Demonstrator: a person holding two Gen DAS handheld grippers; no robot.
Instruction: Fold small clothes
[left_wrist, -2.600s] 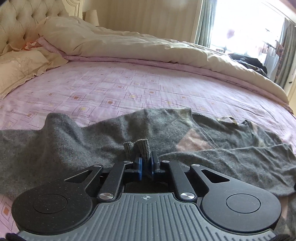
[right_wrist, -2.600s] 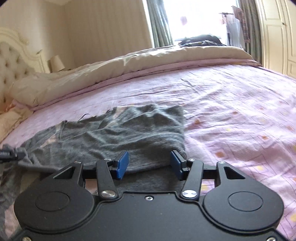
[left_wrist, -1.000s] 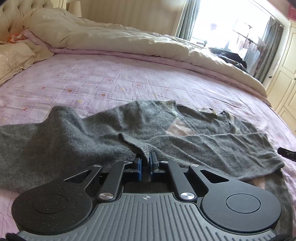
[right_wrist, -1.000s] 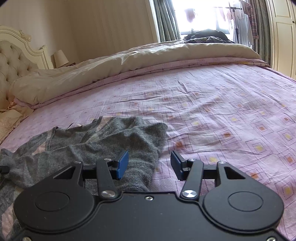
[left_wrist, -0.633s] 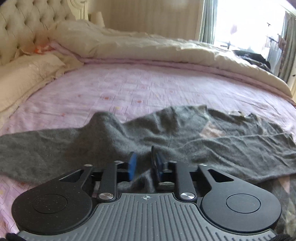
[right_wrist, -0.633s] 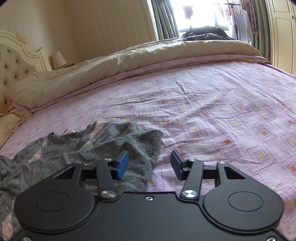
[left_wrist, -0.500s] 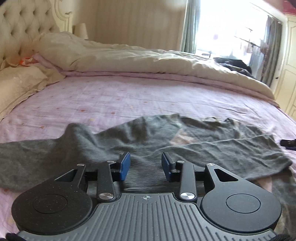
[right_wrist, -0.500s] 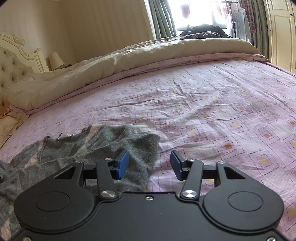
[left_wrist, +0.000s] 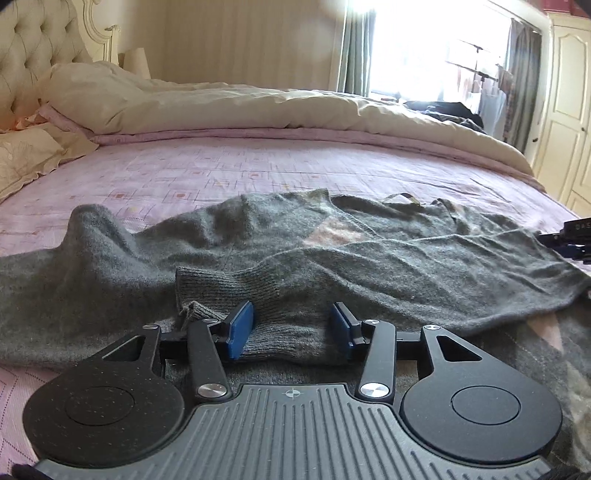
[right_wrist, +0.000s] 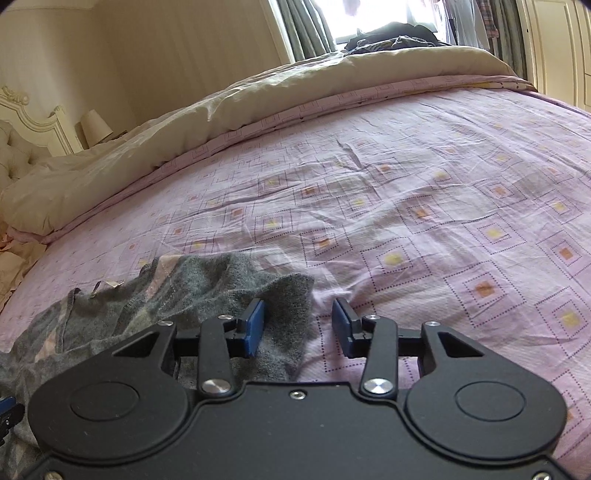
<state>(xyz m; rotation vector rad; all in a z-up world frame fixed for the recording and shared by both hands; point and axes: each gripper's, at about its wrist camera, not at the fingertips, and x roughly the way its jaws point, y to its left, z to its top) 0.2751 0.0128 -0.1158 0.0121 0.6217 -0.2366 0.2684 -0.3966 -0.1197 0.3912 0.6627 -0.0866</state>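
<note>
Sweater (left_wrist: 369, 258) edge beside bare bedsheet (right_wrist: 424, 206)

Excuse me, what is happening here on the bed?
A person with a gripper in each hand is folding a grey sweater on the pink bedsheet. The left gripper is opening over the ribbed cuff, not pressing it. The right gripper is closing at the sweater's edge, without grip yet.
</note>
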